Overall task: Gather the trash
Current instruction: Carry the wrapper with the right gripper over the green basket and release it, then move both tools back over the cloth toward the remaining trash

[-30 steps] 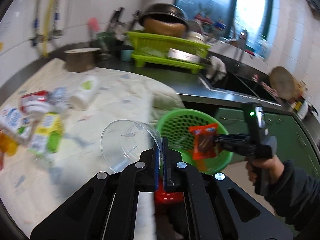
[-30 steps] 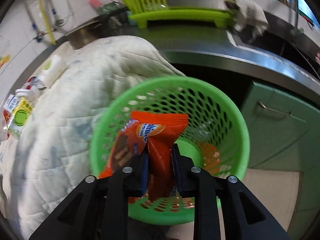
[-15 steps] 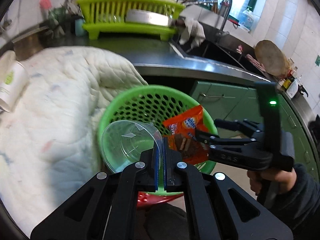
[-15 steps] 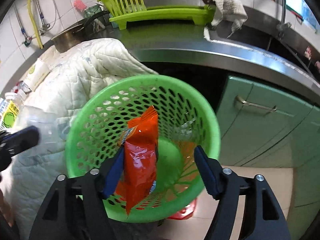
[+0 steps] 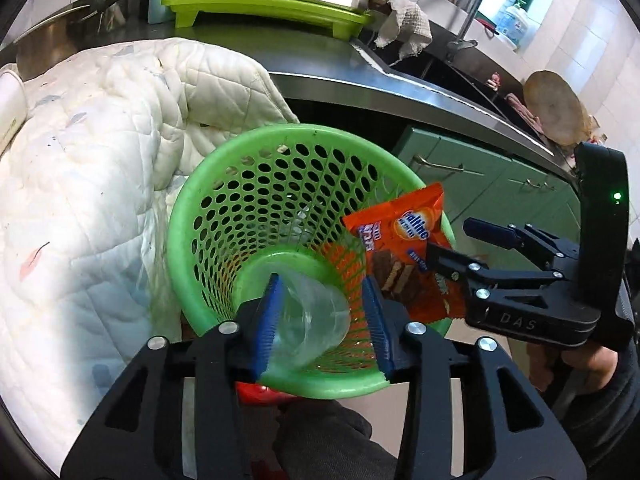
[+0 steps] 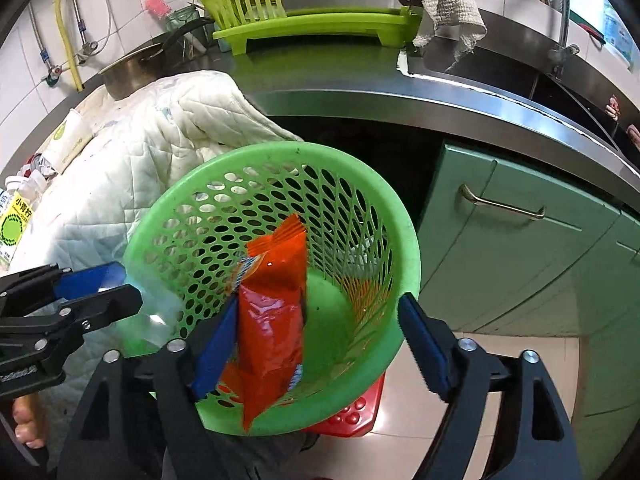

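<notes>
Orange foil snack wrapper (image 6: pixel 272 320), with partly legible blue-and-white lettering and a chocolate wafer pictured, hangs over the round green perforated plastic basket (image 6: pixel 404 216), against one blue pad of the spread-open right claw (image 6: pixel 316 344). At 9 o'clock, the left claw (image 5: pixel 324 316) is likewise open, a clear plastic cup (image 5: pixel 312 316) loose between its pads above the basket. White quilted cloth (image 5: pixel 100 184) covers the desk (image 6: pixel 360 88).

A steel counter (image 6: pixel 360 80) carries a white quilt (image 6: pixel 152 148), a green dish rack (image 6: pixel 312 12), a pot (image 6: pixel 128 72) and a rag (image 6: pixel 448 8). A paper cup (image 6: pixel 68 136) lies on the quilt.
</notes>
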The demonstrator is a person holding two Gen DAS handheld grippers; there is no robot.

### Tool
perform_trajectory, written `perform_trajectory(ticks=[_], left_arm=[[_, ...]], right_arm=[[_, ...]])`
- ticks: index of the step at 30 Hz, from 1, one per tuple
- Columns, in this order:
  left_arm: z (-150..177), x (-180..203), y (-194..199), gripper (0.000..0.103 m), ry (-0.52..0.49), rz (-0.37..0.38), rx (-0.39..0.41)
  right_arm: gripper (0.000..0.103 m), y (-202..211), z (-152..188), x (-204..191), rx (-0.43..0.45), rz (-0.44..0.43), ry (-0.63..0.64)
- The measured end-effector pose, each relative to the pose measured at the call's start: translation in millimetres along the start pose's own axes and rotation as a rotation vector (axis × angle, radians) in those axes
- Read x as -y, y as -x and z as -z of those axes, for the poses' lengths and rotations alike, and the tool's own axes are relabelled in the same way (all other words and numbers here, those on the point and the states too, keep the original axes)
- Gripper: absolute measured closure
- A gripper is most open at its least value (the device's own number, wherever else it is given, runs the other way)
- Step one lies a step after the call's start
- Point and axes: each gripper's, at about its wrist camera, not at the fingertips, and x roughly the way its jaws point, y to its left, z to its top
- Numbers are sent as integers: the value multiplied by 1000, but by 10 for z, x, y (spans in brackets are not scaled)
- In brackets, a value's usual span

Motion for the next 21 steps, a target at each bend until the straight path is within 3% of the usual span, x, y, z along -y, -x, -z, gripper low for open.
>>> perform_trajectory(ticks=[10,15,21], left_arm=[[-25,23,23,57,-1,13,5],[-20,-8,50,54,3,-4,9],[-17,-76,103,53,26,-13,21]], right_arm=[[17,127,30,-25,25,-46,44],[13,209,20,-50,63,-30,101],[12,105,4,-19,40,0,116]])
